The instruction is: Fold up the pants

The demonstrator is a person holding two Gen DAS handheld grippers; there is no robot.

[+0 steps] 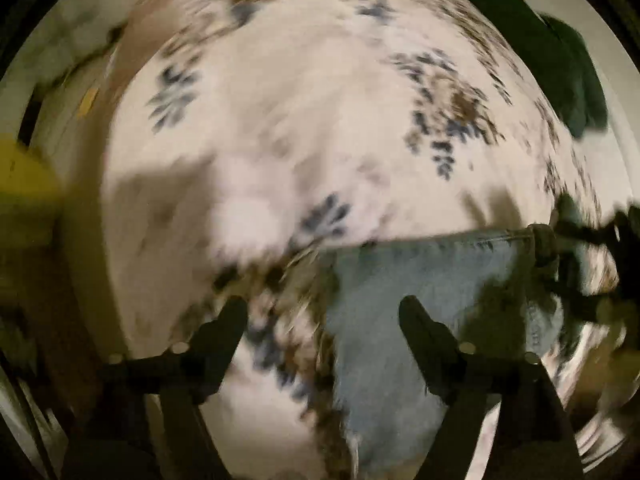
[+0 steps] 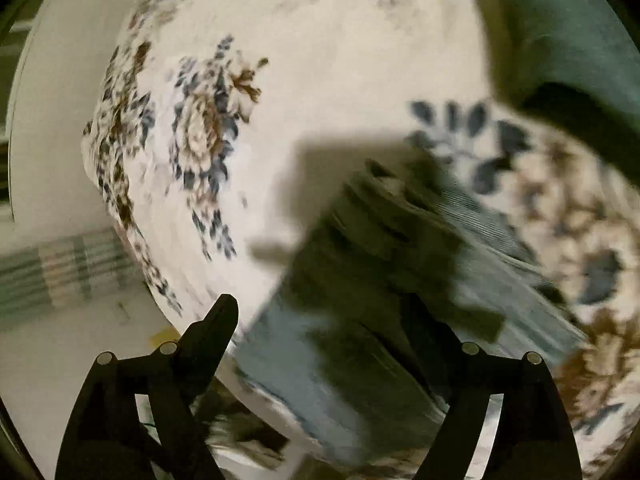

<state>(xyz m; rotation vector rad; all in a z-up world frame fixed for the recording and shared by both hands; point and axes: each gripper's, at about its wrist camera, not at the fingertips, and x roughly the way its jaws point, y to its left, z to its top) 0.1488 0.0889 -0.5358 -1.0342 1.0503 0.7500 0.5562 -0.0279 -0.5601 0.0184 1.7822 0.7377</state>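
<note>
Light blue denim pants (image 1: 404,320) lie on a white bedspread with a blue and brown flower print (image 1: 304,100). In the left wrist view my left gripper (image 1: 324,320) is open above the pants' left edge, its right finger over the denim. The right gripper (image 1: 576,240) shows at the pants' far right corner, blurred. In the right wrist view my right gripper (image 2: 324,316) is open over the pants (image 2: 360,320), which lie partly in shadow on the bedspread (image 2: 320,80). Both views are motion-blurred.
A dark green cloth (image 1: 560,56) lies on the bed at the far right; it also shows in the right wrist view (image 2: 568,40). The bed's edge and a pale floor (image 2: 52,140) lie to the left. A striped object (image 2: 60,272) sits on the floor.
</note>
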